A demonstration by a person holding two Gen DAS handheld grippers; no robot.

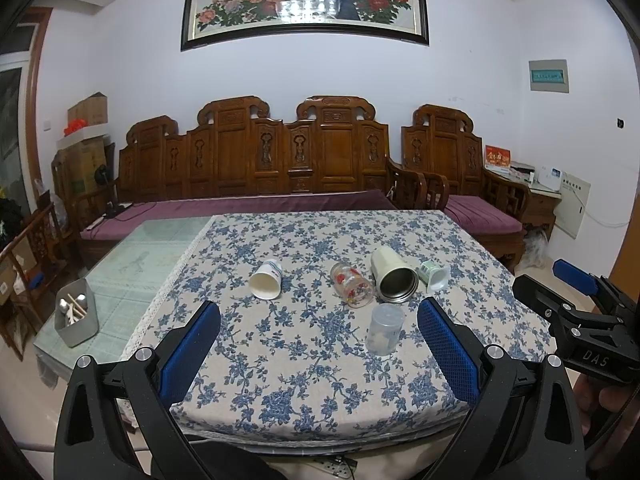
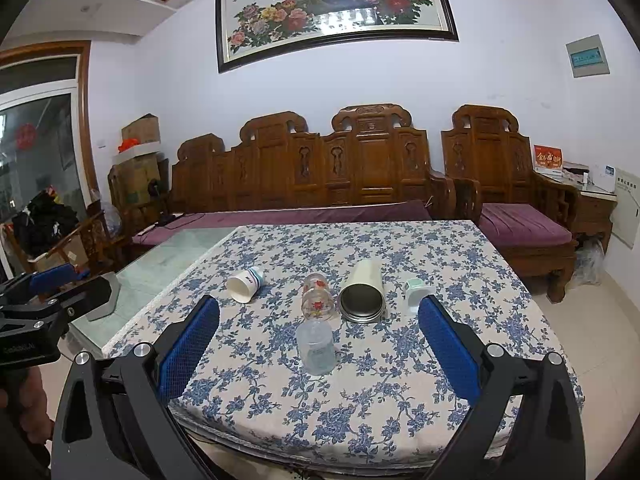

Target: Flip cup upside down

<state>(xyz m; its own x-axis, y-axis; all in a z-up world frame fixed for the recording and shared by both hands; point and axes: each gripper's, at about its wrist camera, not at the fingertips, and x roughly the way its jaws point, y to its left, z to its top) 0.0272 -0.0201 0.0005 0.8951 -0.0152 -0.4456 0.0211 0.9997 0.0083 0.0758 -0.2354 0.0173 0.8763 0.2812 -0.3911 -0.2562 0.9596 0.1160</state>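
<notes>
**Cup flip: nothing grabbed yet**

Cup-wise, the frosted plastic cup (image 2: 316,347) stands mouth-down already, closest to the near table edge, while the paper cup (image 1: 266,279), glass (image 1: 353,284), steel tumbler (image 1: 394,276) and small white cup (image 1: 434,276) lie on their sides behind it on the tablecloth (image 1: 320,380). Left gripper (image 1: 318,346) and right gripper (image 2: 319,344) both hang back, jaws spread wide, holding nothing. I'd guess that's for lining up whichever tipped one comes next.

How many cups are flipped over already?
One looks done: the clear plastic cup stands upside down. Nothing is in hand; both grippers are open. The paper cup, glass cup, steel tumbler and small green cup still lie sideways.
</notes>
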